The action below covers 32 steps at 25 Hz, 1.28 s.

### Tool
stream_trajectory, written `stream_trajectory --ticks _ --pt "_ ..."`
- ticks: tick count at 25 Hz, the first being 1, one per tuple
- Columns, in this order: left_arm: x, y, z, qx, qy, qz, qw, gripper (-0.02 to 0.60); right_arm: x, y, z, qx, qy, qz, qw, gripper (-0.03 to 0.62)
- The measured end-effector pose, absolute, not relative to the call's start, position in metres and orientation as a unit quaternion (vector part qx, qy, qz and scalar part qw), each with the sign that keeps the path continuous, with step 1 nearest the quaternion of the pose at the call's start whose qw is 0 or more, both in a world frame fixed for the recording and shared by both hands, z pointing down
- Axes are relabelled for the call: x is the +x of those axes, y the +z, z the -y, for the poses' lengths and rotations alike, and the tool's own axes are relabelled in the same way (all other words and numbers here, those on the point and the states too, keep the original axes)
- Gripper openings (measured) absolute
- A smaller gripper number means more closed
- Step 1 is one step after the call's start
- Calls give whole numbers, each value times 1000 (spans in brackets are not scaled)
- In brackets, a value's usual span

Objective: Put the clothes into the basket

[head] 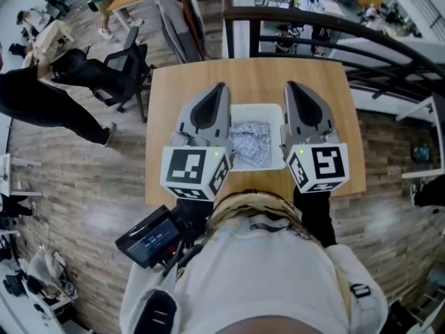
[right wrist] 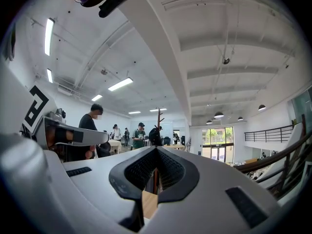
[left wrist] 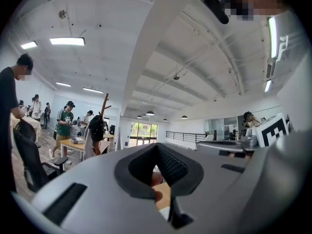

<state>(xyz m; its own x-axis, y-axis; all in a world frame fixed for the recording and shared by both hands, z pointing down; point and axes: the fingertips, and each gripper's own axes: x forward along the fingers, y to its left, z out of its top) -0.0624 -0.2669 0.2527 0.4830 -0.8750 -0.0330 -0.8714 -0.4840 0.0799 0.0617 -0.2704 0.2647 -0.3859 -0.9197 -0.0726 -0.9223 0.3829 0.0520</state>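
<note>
In the head view a white basket [head: 257,110] sits on the wooden table [head: 250,75] with a blue-and-white checked garment [head: 250,142] lying inside it. My left gripper [head: 220,89] hovers over the basket's left side and my right gripper [head: 290,87] over its right side. Both are level, point away from me and are raised above the table. In the left gripper view the left gripper [left wrist: 157,147] has its jaws together with nothing between them. The right gripper [right wrist: 156,150] looks the same in the right gripper view. Neither gripper touches the garment.
A dark railing [head: 334,23] curves behind the table's far edge. A black office chair [head: 125,72] and a person in black [head: 42,99] are to the left. More people and desks [left wrist: 73,143] stand further off. A small screen device [head: 149,236] hangs at my waist.
</note>
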Motion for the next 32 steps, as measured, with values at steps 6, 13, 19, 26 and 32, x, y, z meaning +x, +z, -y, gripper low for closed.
stream_trajectory --ticks 6,13,19,26,32 --pt "-56 252 265 865 -27 501 26 0 63 264 269 -557 42 -829 14 21" --pt "-57 254 267 862 -28 506 20 0 62 266 270 -557 46 -829 13 21" --pt "-58 255 268 861 -30 507 27 0 63 265 270 -561 48 -826 12 21" --pt "-58 260 269 859 -25 510 30 0 66 268 271 -566 45 -823 10 21" --pt "-58 260 269 859 -25 511 30 0 66 270 270 -568 45 -822 9 21"
